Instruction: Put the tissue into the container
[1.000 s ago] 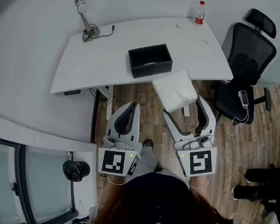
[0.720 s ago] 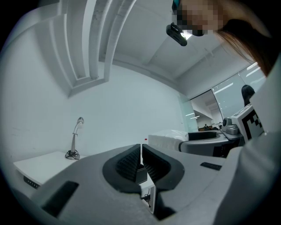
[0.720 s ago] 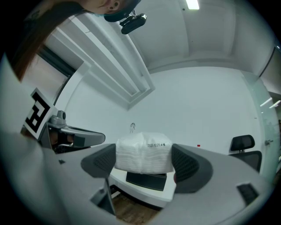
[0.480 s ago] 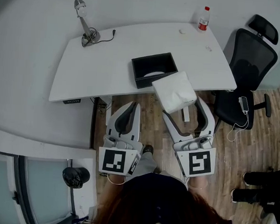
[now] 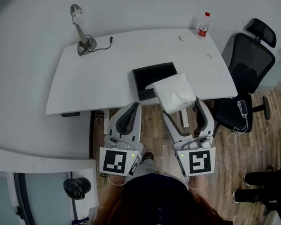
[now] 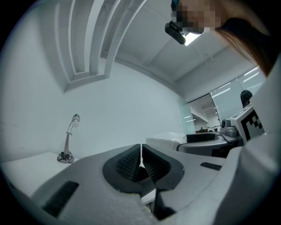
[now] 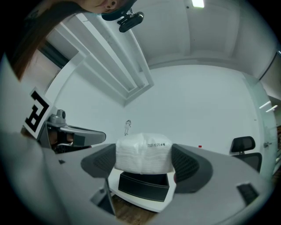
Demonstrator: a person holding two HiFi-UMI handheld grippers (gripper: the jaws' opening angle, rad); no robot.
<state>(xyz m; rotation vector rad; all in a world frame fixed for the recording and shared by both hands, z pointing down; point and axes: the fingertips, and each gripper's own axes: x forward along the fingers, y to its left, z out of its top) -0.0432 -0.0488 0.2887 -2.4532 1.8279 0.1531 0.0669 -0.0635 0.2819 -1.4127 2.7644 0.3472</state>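
The right gripper holds the soft white wrapped tissue pack by its sides, at 5 o'clock of the black rectangular container. It looks light and squashy, so squeeze gently. The left gripper is closed and empty.

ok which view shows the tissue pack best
The right gripper view: the tissue pack fills the middle, clamped in the right gripper. The head view shows only its top; the left gripper view just a distant sliver.

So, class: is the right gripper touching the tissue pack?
Touching. The right gripper view shows the jaws of the right gripper pressed against both sides of the tissue pack.
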